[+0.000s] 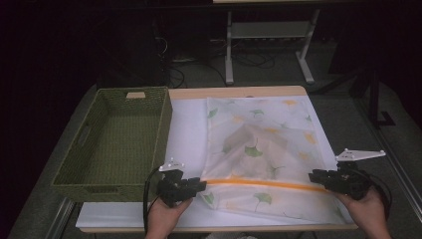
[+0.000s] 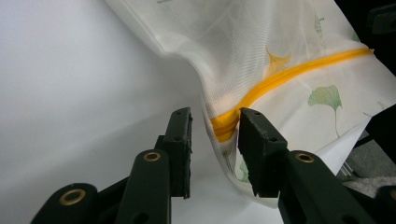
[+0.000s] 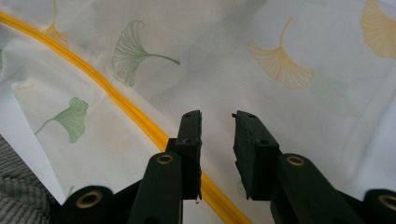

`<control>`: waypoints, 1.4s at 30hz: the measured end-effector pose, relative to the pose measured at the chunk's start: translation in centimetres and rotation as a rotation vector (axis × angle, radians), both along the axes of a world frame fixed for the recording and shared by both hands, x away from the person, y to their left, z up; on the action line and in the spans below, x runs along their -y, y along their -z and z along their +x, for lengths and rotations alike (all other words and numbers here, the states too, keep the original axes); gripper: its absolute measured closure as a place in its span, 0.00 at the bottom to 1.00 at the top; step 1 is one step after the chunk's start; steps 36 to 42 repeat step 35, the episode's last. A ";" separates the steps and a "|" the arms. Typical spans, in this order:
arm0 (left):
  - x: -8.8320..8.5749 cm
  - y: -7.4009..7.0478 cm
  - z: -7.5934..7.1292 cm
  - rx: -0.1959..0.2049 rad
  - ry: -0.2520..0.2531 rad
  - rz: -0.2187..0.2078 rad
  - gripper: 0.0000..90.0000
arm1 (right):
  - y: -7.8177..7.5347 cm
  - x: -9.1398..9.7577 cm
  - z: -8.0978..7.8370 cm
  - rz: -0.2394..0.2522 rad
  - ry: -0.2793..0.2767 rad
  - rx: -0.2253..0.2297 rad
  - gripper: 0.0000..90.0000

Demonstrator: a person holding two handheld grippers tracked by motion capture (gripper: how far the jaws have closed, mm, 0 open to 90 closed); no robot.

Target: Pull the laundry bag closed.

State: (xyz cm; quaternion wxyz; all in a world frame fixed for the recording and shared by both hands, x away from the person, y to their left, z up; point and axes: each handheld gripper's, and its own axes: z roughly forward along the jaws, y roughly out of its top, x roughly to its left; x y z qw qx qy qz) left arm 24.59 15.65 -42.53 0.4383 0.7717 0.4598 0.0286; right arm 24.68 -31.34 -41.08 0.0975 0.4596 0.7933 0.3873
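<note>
A white mesh bag (image 1: 259, 124) printed with green and yellow leaves lies flat on the white-covered table (image 1: 186, 129), with a dim shape showing through its middle. An orange zipper (image 1: 263, 183) runs across its near part. My left gripper (image 1: 201, 184) is at the zipper's left end. In the left gripper view it (image 2: 215, 122) is open, and the zipper end (image 2: 224, 127) and a fold of mesh stand between its jaws. My right gripper (image 1: 314, 176) is at the zipper's right end. It (image 3: 217, 117) hovers open over the mesh, with the zipper (image 3: 126, 109) passing under its left jaw.
An empty green woven basket (image 1: 162, 130) stands on the left part of the table, close to the bag's left edge. The table's front edge (image 1: 214, 229) is just below both hands. Beyond the table are a desk frame (image 1: 229, 50) and floor cables.
</note>
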 end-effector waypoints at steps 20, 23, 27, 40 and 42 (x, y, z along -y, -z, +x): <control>-0.4 -0.8 0.8 0.031 -0.056 0.008 0.58 | -1.3 -3.5 0.6 -0.013 -0.083 0.035 0.66; -0.3 -0.7 0.9 0.028 -0.068 0.006 0.56 | -1.4 -3.9 0.5 -0.015 -0.095 0.044 0.65; -0.2 -0.8 1.0 0.035 -0.071 0.006 0.55 | -1.5 -4.4 0.3 -0.023 -0.112 0.050 0.64; 0.2 -0.6 1.1 0.033 -0.077 0.015 0.52 | -1.5 -5.0 0.4 -0.031 -0.136 0.059 0.60; 0.2 -0.6 1.1 0.033 -0.077 0.015 0.52 | -1.5 -5.0 0.4 -0.031 -0.136 0.059 0.60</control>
